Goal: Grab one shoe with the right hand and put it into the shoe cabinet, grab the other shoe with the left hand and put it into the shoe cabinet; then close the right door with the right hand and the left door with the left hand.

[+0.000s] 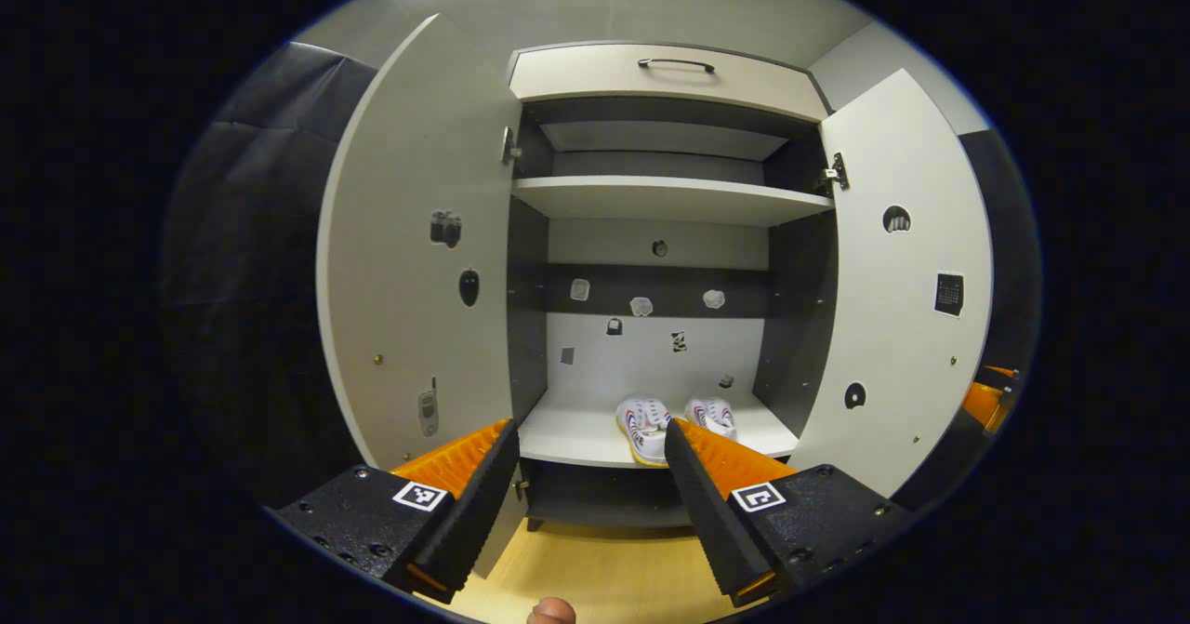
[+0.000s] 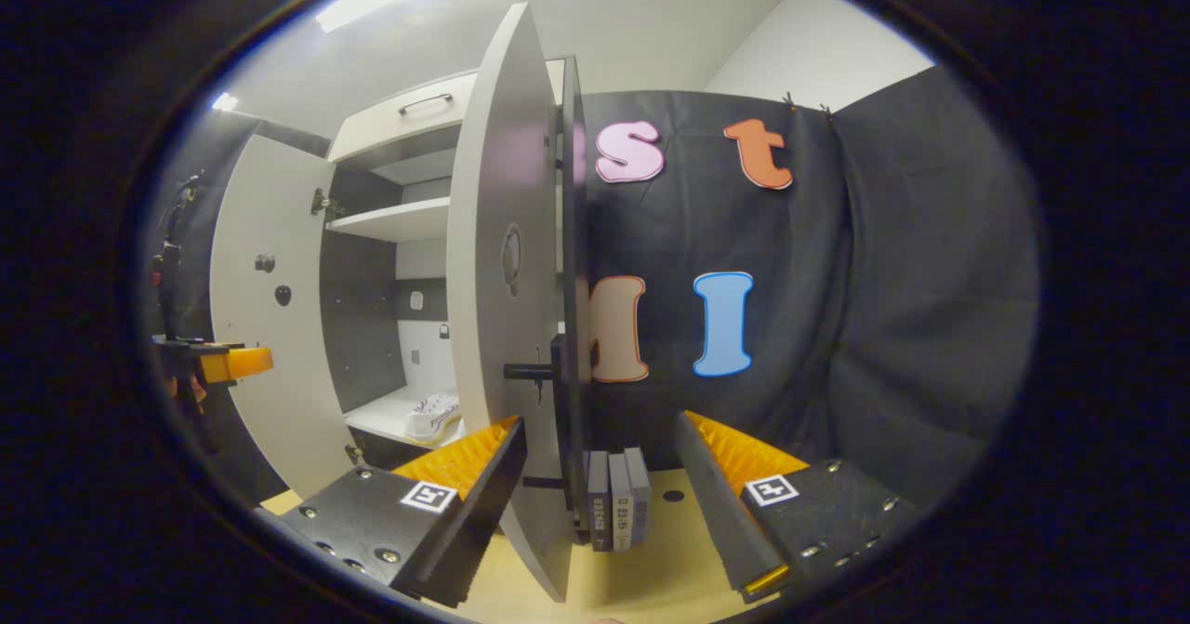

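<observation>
Shoe cabinet (image 1: 669, 201): wide open and facing the left gripper view, both shoes already on the bottom shelf, so I'd say the doors are what's left.
Right door (image 2: 507, 261): swung out edge-on in the right gripper view, its dark handle (image 2: 530, 372) sticking out near mid-height. A stiff flat panel on hinges, light to swing I'd judge; push on the outer face near the free edge, or hook that handle.
Left door (image 1: 418, 261): open flat to the left side, rigid too; the free edge is the place to press.
Shoes (image 1: 671, 422): side by side toward the shelf's front edge, right of centre, soft and light by the look.
Right gripper (image 2: 600, 457): jaws spread, empty, the door's edge standing between them.
Left gripper (image 1: 590, 471): jaws apart, holding nothing, aimed at the bottom shelf.
</observation>
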